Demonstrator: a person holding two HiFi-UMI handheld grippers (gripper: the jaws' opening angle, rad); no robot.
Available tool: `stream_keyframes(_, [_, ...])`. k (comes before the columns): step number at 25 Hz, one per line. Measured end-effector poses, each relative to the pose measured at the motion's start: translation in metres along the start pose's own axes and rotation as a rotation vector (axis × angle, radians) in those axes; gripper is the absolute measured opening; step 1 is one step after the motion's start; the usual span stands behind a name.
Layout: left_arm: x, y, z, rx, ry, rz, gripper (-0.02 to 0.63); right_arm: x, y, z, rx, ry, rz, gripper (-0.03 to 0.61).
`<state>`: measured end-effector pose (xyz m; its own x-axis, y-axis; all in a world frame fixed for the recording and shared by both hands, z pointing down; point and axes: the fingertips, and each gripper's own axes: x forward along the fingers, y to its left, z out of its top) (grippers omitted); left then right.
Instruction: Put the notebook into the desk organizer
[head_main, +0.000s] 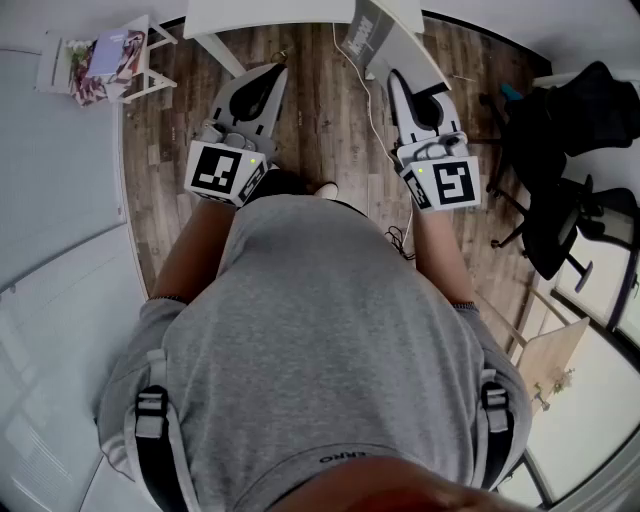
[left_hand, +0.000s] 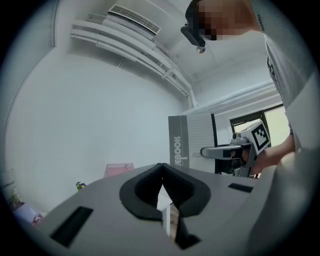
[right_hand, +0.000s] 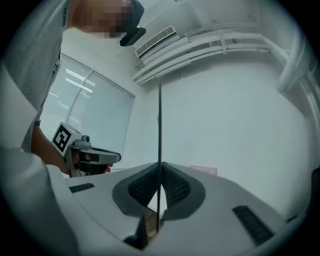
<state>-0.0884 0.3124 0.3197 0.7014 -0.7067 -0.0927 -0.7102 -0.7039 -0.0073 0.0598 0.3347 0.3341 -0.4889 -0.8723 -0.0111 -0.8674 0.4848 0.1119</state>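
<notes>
**A:** What's nearest to me?

**B:** My right gripper (right_hand: 160, 167) is clamped on the notebook (right_hand: 159, 120). Its pads pinch the bottom edge, and the book rises between them as one thin dark line. My left gripper (left_hand: 161, 166) is near the right one, jaws pressed together with nothing between them.

**A:** How will the notebook handle?

**B:** Light and thin, I'd judge. It stands straight from a pinch at one edge, so the cover seems fairly stiff. A fast swing could still make it flap or slide on the pads. A hold near the middle of that edge, as I have it, looks right.

**A:** Which way does it point?

**B:** Its long axis runs up along the jaws, roughly upright. A grey printed band runs up one side, and the cover faces my left gripper.

**A:** And the target?

**B:** Far off to my left is a white rack (head_main: 100, 55) with colourful booklets in it. That may be the desk organizer, but I can't be sure. It's well apart from the notebook.
</notes>
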Motion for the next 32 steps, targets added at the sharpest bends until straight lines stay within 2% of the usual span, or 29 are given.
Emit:
stream_keyframes(9, [0.001,0.007,-0.001,0.001,-0.002,0.003,0.02,0.001,-0.002,-0.006,0.004,0.013,-0.009,0.015])
stream_keyframes(15, [-0.002,0.002,-0.003,0.008,0.001,-0.014,0.02,-0.002,-0.002,-0.009,0.066,0.0,0.021,0.015])
stream_keyframes(21, [-0.004,0.0,-0.007,-0.014,0.007,-0.015,0.02,-0.008,-0.008,-0.009,0.072,-0.002,0.012,0.015])
stream_keyframes(32, [0.008,-0.017,-0.003,0.018,0.019,-0.03,0.02,-0.022,-0.016,-0.008,0.07,0.006,0.023,0.015])
